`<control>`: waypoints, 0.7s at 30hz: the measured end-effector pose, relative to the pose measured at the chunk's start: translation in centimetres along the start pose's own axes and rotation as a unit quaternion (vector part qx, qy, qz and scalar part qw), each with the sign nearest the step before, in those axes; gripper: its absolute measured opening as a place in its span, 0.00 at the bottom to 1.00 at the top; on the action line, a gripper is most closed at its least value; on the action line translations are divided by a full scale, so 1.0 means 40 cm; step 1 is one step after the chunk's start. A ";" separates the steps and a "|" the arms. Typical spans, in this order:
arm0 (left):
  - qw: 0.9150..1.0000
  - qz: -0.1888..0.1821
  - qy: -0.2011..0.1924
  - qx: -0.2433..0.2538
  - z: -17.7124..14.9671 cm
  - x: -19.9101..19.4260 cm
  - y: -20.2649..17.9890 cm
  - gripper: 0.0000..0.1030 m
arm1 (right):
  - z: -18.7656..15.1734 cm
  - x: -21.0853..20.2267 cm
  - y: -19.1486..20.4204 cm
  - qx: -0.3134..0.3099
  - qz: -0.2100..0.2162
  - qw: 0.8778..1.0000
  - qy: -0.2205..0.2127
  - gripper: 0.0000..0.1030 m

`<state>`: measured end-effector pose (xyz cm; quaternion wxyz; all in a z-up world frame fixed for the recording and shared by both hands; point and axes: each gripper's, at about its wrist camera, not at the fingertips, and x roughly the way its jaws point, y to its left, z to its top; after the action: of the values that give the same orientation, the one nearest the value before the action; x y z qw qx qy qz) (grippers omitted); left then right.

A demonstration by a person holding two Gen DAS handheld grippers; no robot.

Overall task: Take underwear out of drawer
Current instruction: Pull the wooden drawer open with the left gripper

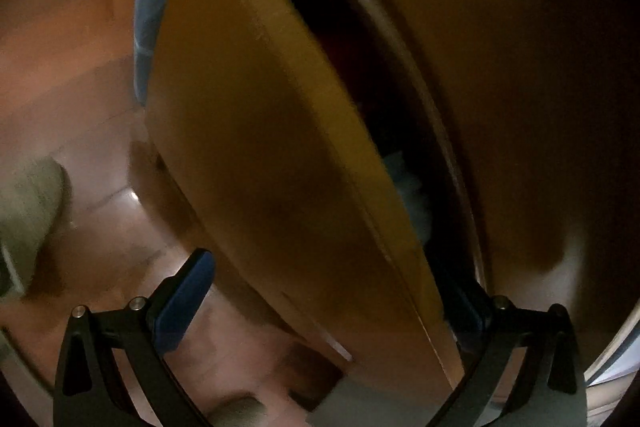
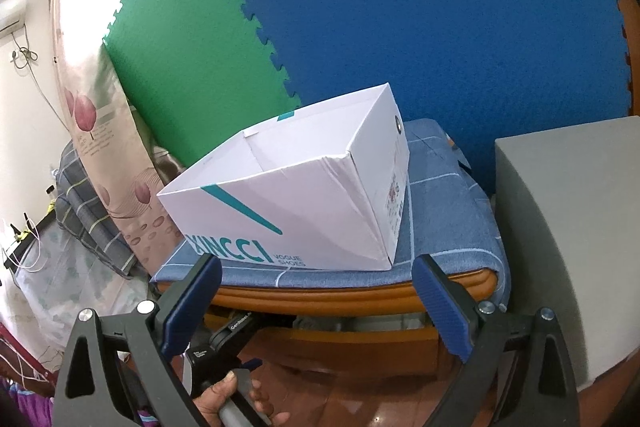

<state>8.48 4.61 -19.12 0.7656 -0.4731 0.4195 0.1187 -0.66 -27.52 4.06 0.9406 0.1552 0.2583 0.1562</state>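
In the left wrist view a wooden drawer front [image 1: 272,147] stands pulled partly out, leaving a dark gap. Pale folded cloth [image 1: 412,187] shows inside the gap; I cannot tell if it is underwear. My left gripper [image 1: 332,303] is open and straddles the lower end of the drawer front, with one blue pad [image 1: 180,307] outside and the other finger [image 1: 476,311] inside the gap. The view is blurred. My right gripper [image 2: 316,303] is open and empty, in front of an empty white shoe box [image 2: 304,203].
The shoe box sits on a blue checked cushion [image 2: 444,227] over a wooden frame. A grey block [image 2: 568,227] stands at right. Green and blue foam mats [image 2: 360,19] cover the wall behind. The left hand and its gripper handle [image 2: 224,379] show below. Glossy floor [image 1: 80,87] lies left of the drawer.
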 end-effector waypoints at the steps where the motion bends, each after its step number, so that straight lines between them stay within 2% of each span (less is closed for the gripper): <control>1: 1.000 0.010 0.001 -0.006 -0.009 0.001 -0.002 1.00 | 0.000 0.001 0.000 0.001 0.001 1.000 0.002 0.95; 3: 1.000 0.026 0.002 -0.014 -0.030 0.000 -0.008 1.00 | -0.001 0.001 -0.001 0.002 0.002 1.000 0.003 0.95; 8: 0.998 0.062 -0.015 0.012 -0.036 -0.041 -0.023 1.00 | -0.001 0.000 -0.005 0.006 0.003 1.000 0.004 0.95; 13: 0.994 0.088 -0.011 0.064 -0.036 -0.100 -0.046 1.00 | 0.000 -0.009 -0.021 0.013 0.000 1.000 0.001 0.95; 21: 0.985 0.114 0.027 0.127 -0.049 -0.136 -0.038 1.00 | 0.002 -0.031 -0.081 0.056 -0.021 0.998 -0.005 0.95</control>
<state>4.94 3.36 -14.45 0.7896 -0.3242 0.5024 0.1380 -0.95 -30.91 3.46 0.9348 0.2025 0.2654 0.1209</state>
